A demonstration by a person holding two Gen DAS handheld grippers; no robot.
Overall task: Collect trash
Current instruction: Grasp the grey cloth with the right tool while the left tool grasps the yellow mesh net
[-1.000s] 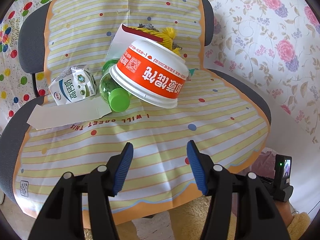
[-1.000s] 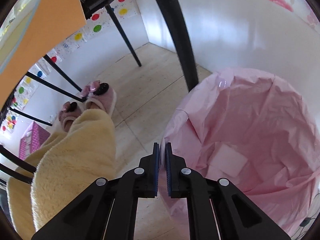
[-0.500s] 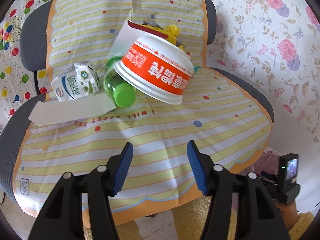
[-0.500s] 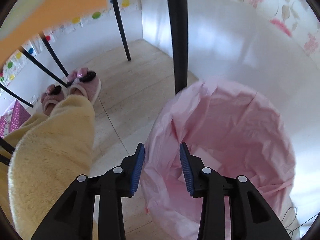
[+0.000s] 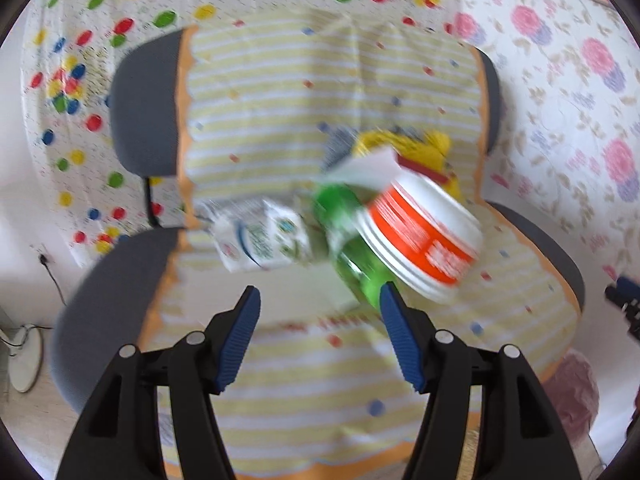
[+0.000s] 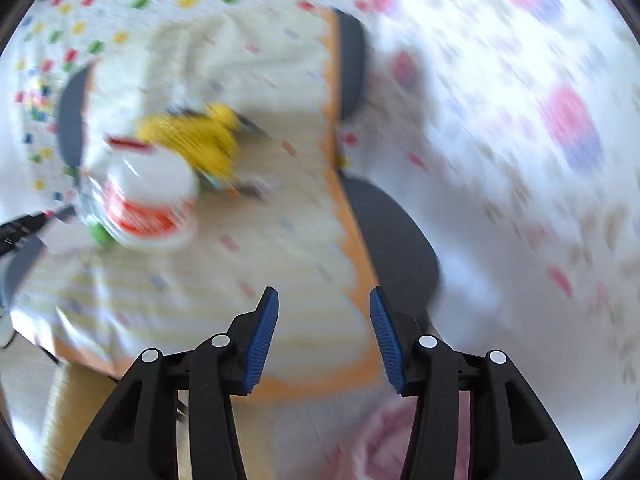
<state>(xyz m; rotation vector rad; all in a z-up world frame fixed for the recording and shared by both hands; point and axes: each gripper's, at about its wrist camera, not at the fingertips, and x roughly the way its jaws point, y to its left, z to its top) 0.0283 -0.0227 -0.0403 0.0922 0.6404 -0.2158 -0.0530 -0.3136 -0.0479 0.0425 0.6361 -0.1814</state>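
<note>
Left-wrist view: the left gripper [image 5: 320, 300], black with blue ribbed pads, is spread and its jaws are opening, with nothing between them. Ahead, a grey office chair [image 5: 140, 128] carries a yellow-and-white striped plastic sheet with an orange border [image 5: 320, 368]. The trash lies in a heap at the back of the seat: a white-and-green crumpled milk carton [image 5: 264, 244], a green plastic bottle [image 5: 352, 248] just beside it, an overturned white paper bowl with an orange printed band [image 5: 424, 240] leaning against the bottle, a white card [image 5: 368, 168] and a yellow crumpled wrapper [image 5: 416, 148] behind them. The bottle's near end sits just beyond the gripper's right pad [image 5: 396, 332]. A pink bag [image 5: 576, 392] shows low at right.

Right-wrist view (heavily blurred): the right gripper [image 6: 322, 304] is likewise spread and opening, empty, above the sheet's orange corner. The bowl and wrapper lie well apart from it, at upper left.
</note>
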